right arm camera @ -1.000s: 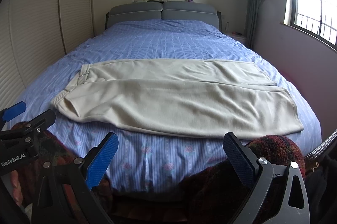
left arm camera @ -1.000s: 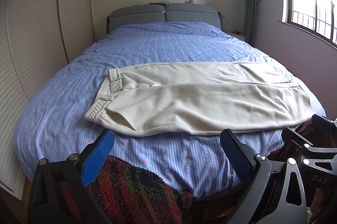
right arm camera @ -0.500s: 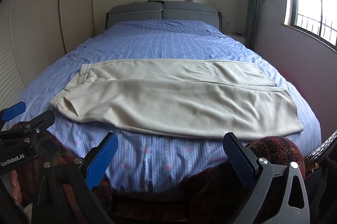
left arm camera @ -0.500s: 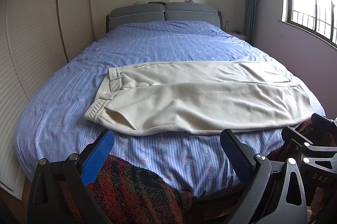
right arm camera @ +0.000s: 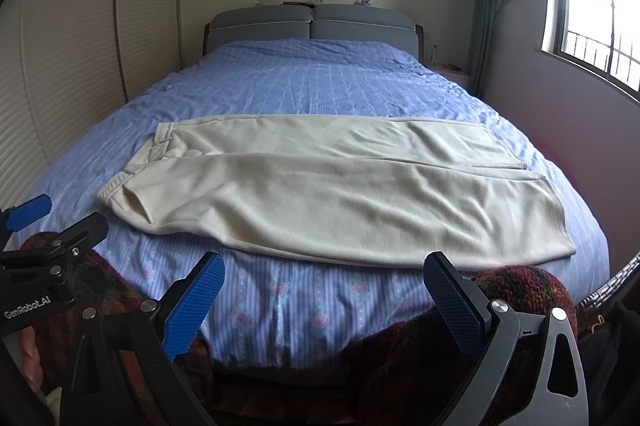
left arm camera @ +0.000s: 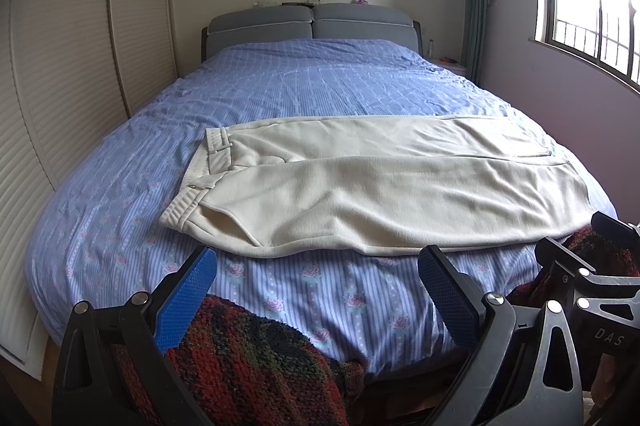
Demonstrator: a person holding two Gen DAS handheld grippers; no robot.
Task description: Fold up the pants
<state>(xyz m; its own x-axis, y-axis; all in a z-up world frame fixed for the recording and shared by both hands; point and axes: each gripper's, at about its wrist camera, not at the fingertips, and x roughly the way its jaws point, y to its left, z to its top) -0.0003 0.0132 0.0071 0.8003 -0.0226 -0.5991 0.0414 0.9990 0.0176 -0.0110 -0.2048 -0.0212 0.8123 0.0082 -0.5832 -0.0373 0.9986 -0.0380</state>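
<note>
Pants (left arm camera: 384, 185) beyond both gaping claws

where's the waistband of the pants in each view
Left wrist: waistband sits left of centre, at the left end of the cream pants.
Right wrist: waistband lies further left, above the other gripper.
Shared landmark: the grey headboard, top centre in both.

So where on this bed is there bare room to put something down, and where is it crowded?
The widest free patch is the blue bedspread between the cream pants and the grey headboard. A narrower strip lies left of the waistband. Crowded: the foot edge, where both open grippers, left and right, hang.
</note>
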